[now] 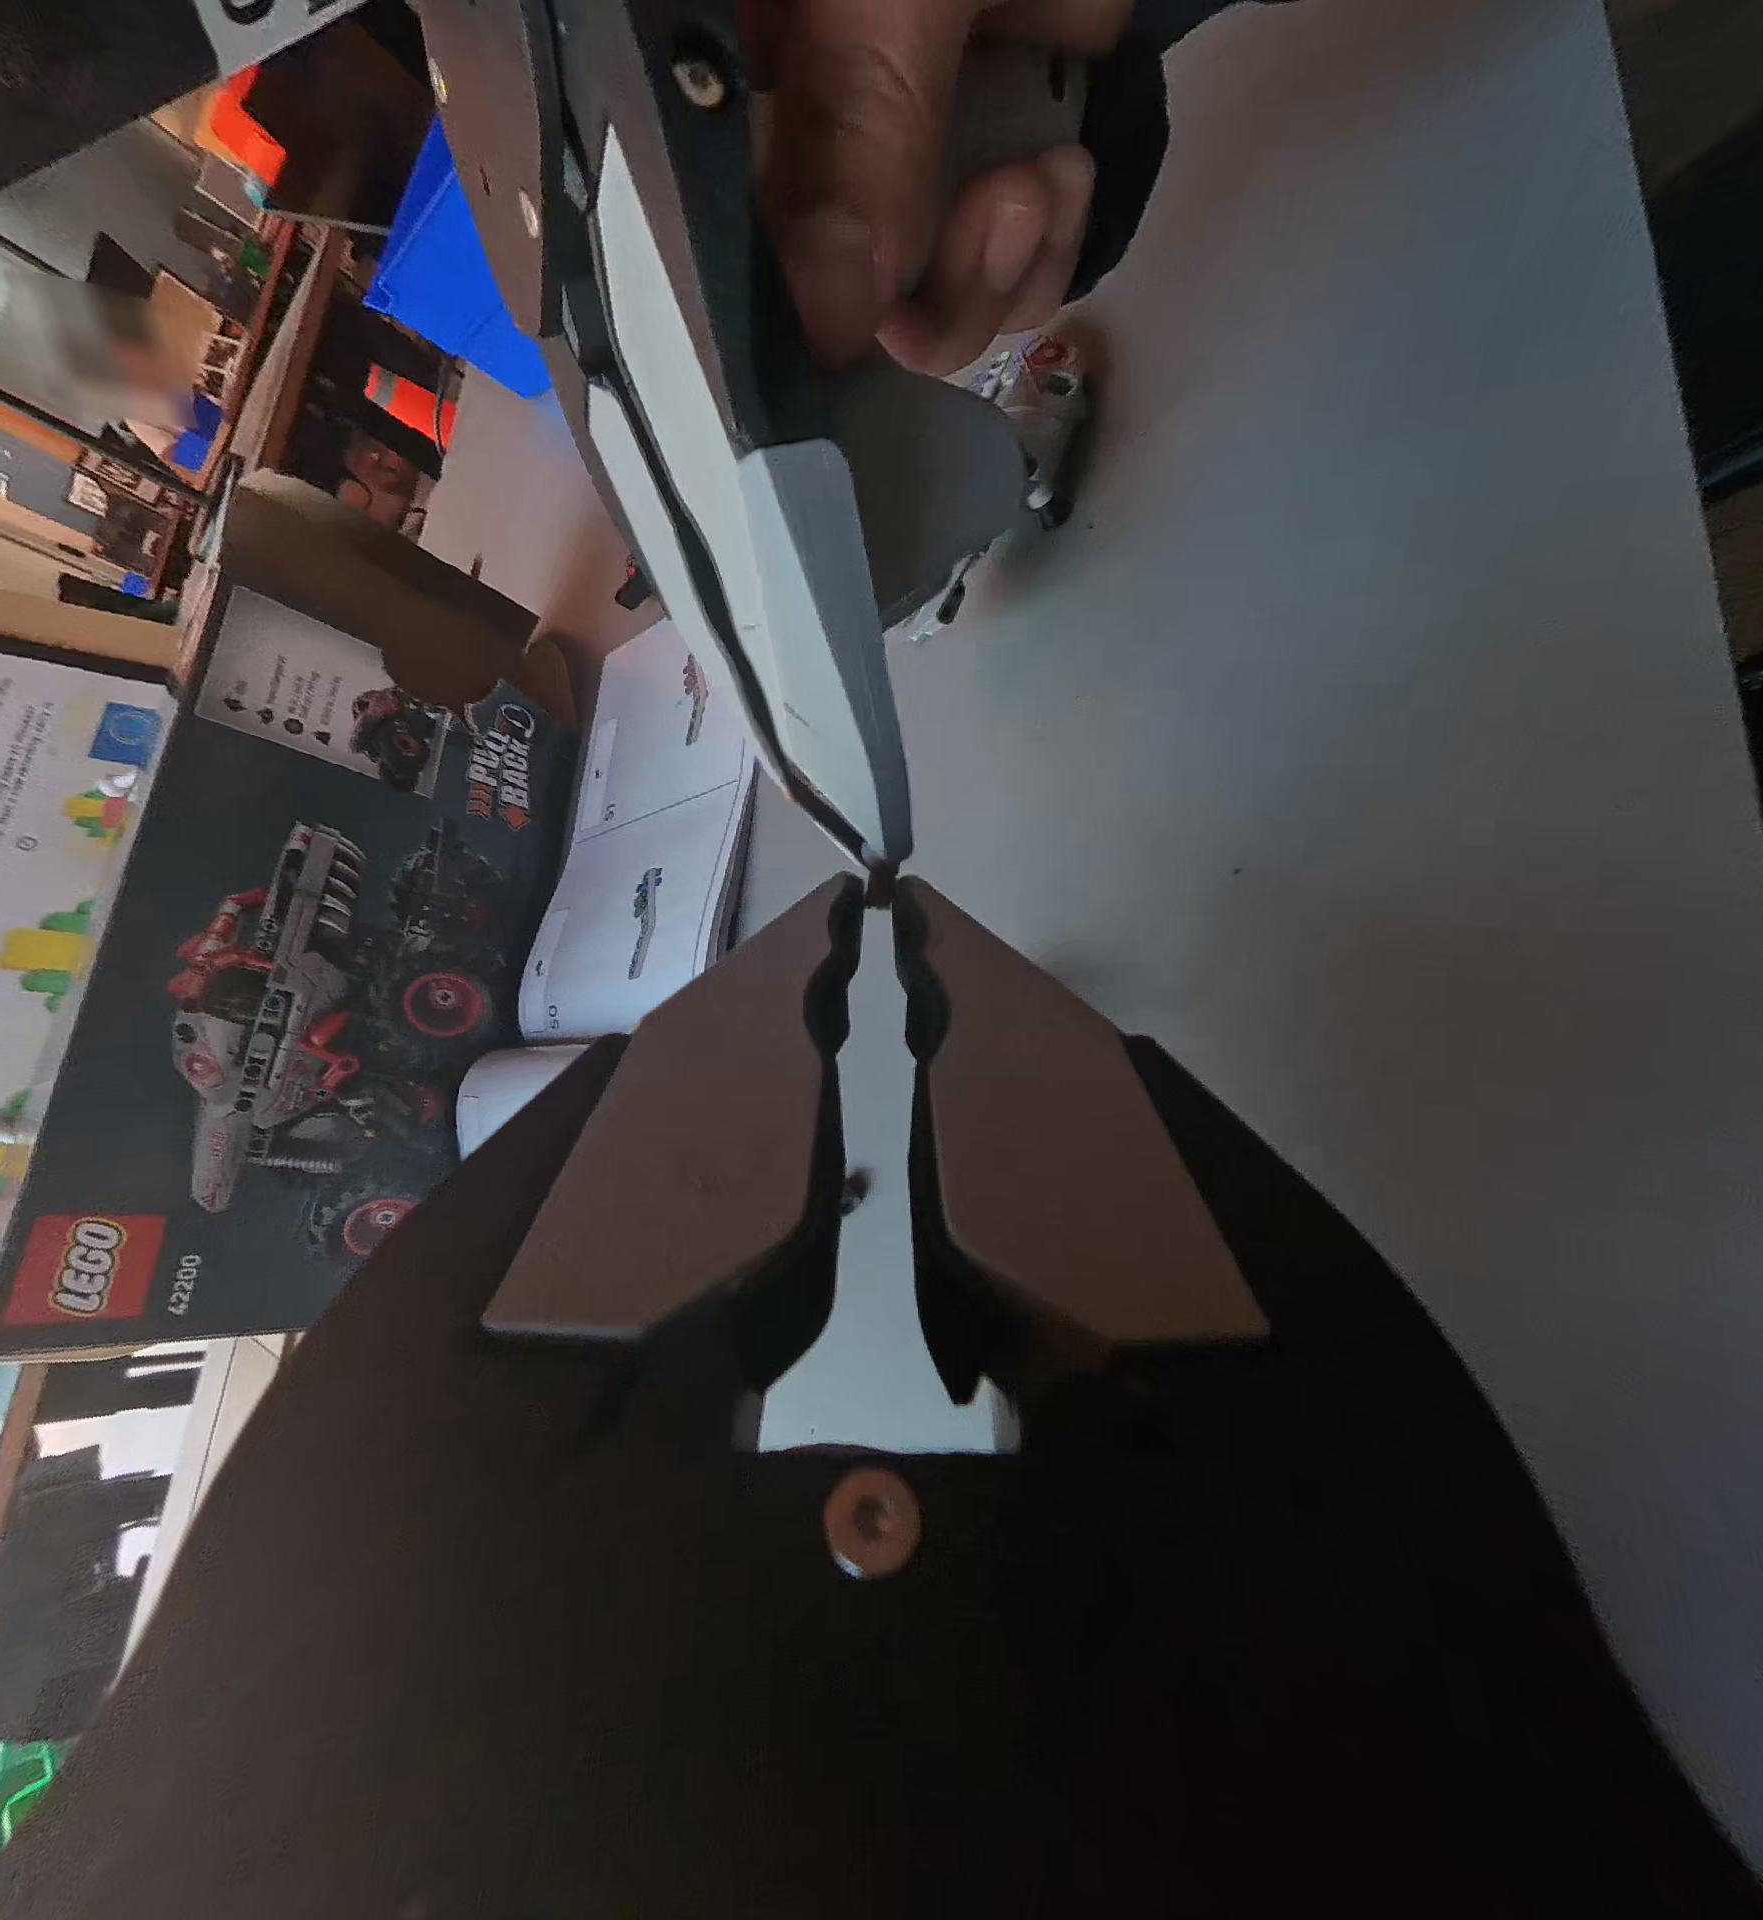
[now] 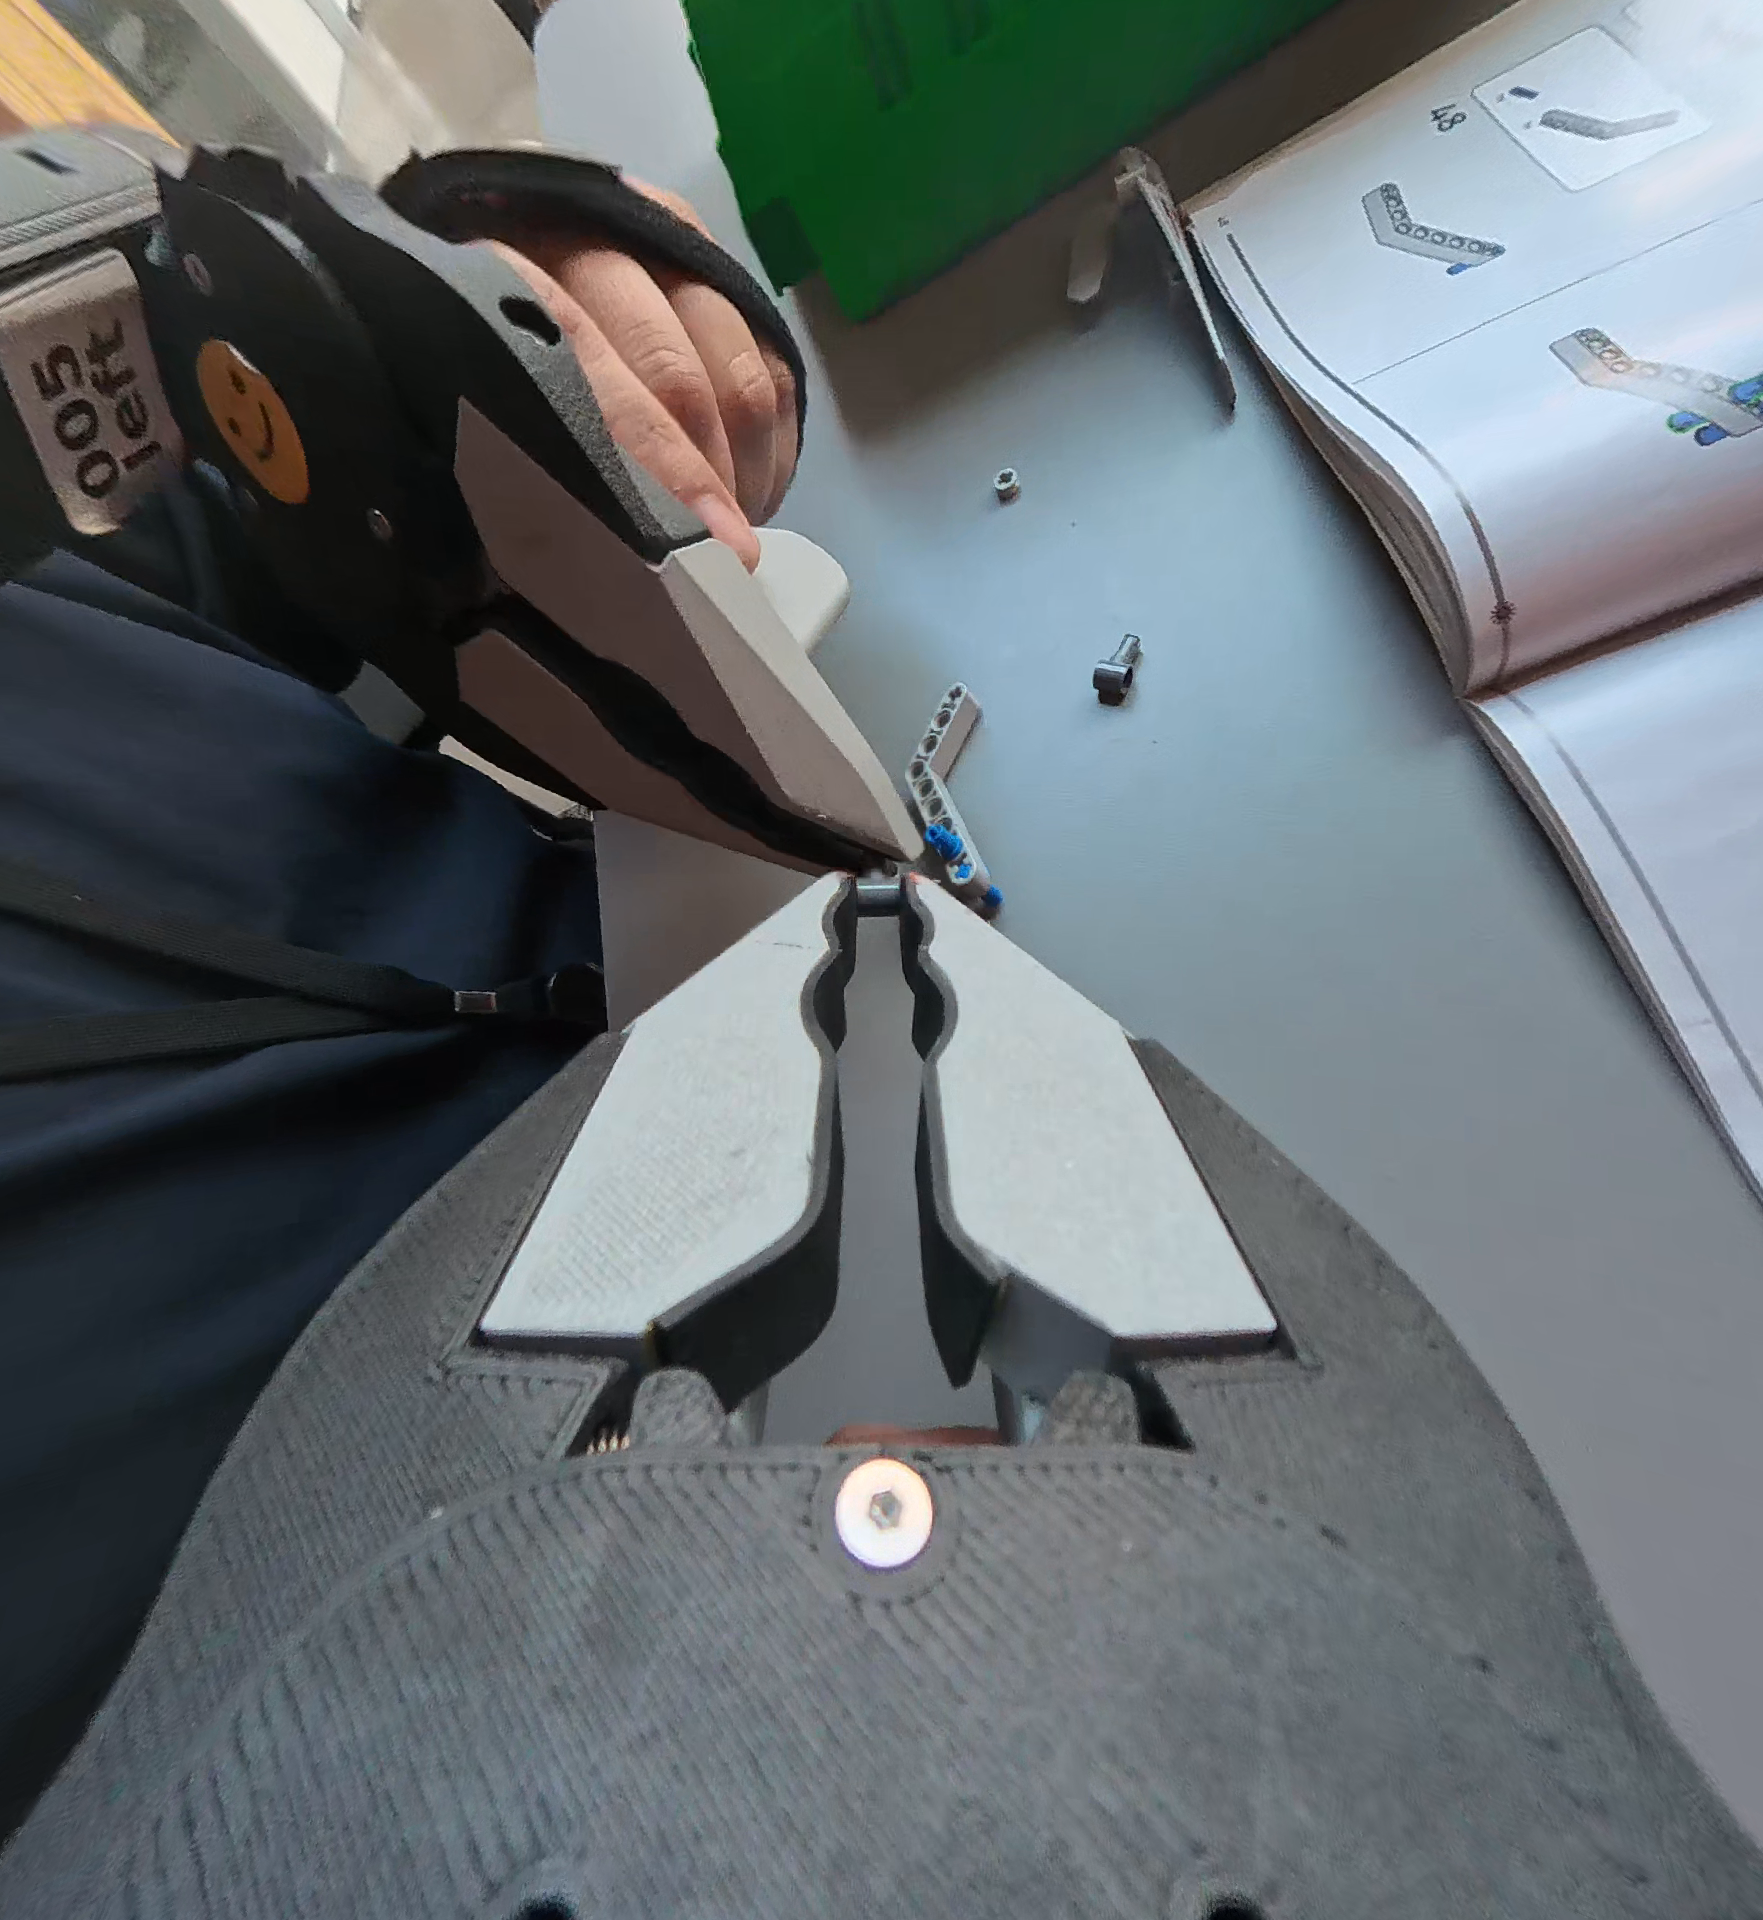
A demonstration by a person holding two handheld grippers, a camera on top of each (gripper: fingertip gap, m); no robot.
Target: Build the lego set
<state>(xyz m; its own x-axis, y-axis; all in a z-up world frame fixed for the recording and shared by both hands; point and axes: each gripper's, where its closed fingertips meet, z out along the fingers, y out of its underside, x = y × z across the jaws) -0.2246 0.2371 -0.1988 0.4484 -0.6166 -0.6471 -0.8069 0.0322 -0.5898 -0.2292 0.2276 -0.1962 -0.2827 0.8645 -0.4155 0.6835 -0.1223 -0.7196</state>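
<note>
A pale grey table (image 2: 1272,935) carries an open instruction booklet (image 2: 1583,364) at two o'clock. A green bin (image 2: 960,135) sits at twelve o'clock. Near the centre lie a bent grey beam with blue pins (image 2: 944,774), a small dark connector (image 2: 1118,670) and a tiny grey bush (image 2: 1008,485). The set's box (image 1: 264,997) lies beside the booklet.

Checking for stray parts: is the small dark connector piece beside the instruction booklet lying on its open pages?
No, the dark connector lies on the bare grey table, apart from the instruction booklet.
</note>
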